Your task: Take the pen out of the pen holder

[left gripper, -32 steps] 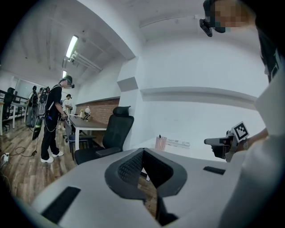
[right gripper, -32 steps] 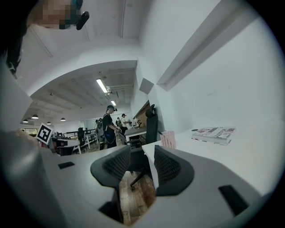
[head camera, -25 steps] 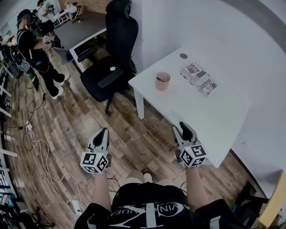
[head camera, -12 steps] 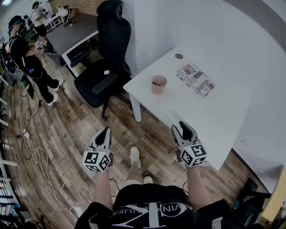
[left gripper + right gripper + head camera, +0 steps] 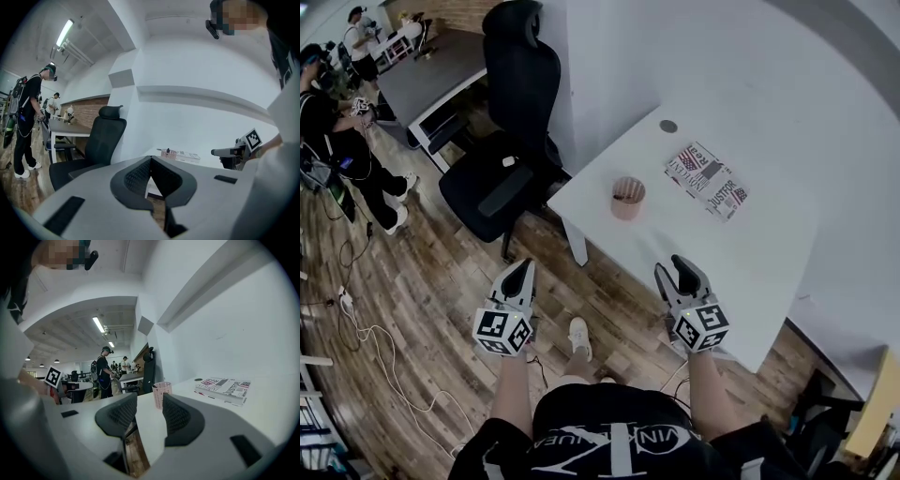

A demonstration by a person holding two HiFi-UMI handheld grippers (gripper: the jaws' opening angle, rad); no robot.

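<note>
Step in hand: approach. No grasp has been made, and the pen is not yet out of the pen holder (image 5: 628,198). The holder stands upright on the white table (image 5: 750,253), near the table's left edge, at about 11 o'clock from your right gripper (image 5: 677,272) and well apart from it. The pen (image 5: 623,197) shows only as a dark streak inside the holder's rim in the head view; which way it leans cannot be told. A book (image 5: 706,180) lies flat at about 2 o'clock from the holder, apart from it. The right gripper is released: its jaws stand apart with nothing between them, and in the right gripper view the holder sits in line with the gap, far ahead. The left gripper (image 5: 517,274) hangs over the floor at 9 o'clock from the right one, its jaws closed tip to tip and empty. A black office chair (image 5: 511,122) stands at 12 o'clock from it, off the table's left edge. Next move, as judged: carry the right gripper forward toward 11 o'clock, bring it above the holder's mouth, and align the open jaws on either side of the pen's exposed end before closing. The holder looks light; expect it to tip or lift with the pen, so bringing the left gripper to its wall may be needed to steady it.
</note>
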